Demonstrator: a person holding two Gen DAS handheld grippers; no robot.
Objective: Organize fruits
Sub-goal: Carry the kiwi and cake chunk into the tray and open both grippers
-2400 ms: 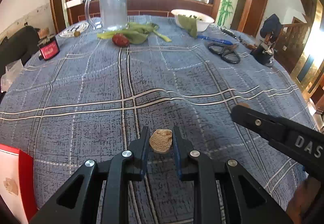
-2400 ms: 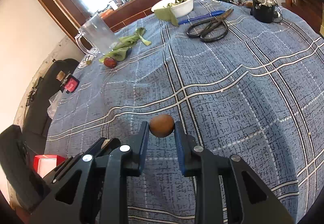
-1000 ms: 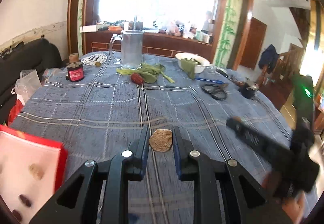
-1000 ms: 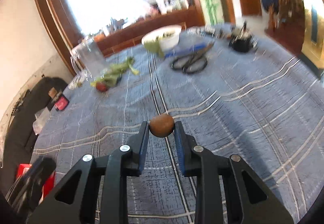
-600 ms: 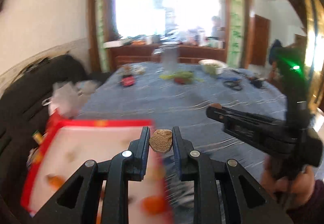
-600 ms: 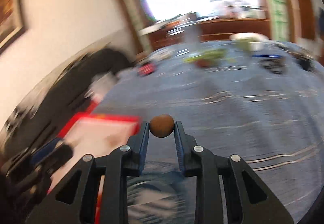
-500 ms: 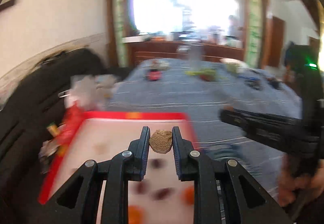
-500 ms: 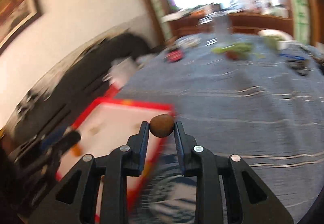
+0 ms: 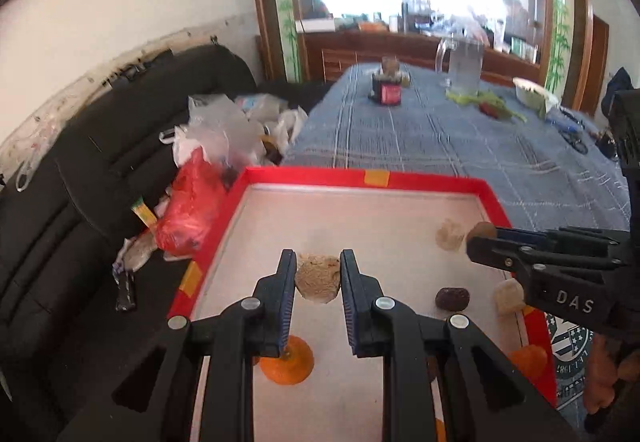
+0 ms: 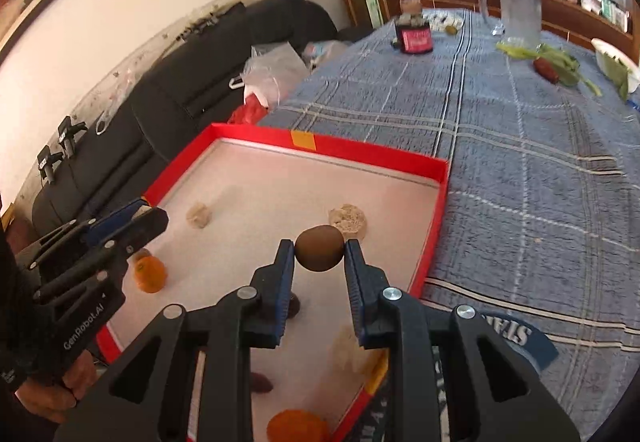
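While both tools are held above the red tray (image 9: 420, 178), each is clamped on a piece of fruit. A pale, rough lump (image 9: 318, 278) is gripped between the jaws of the left tool (image 9: 318, 282), which is pointed forward and down over the tray's near middle. A round brown fruit (image 10: 320, 248) is pinched at the fingertips of the right tool (image 10: 319, 254), which is held over the tray's right half, near its rim. In the left view, the right tool (image 9: 486, 238) is seen reaching in level from the right, with a hand (image 9: 604, 370) glimpsed below it. In the right view, the left tool (image 10: 140, 220) is seen entering from the left, angled up, with fingers (image 10: 52, 394) wrapped under its grip. Orange pieces (image 9: 286, 360), a dark fruit (image 9: 452, 299) and pale lumps (image 10: 348, 220) are scattered on the tray floor. The tray is set at the edge of a surface covered by blue plaid cloth (image 10: 520, 162).
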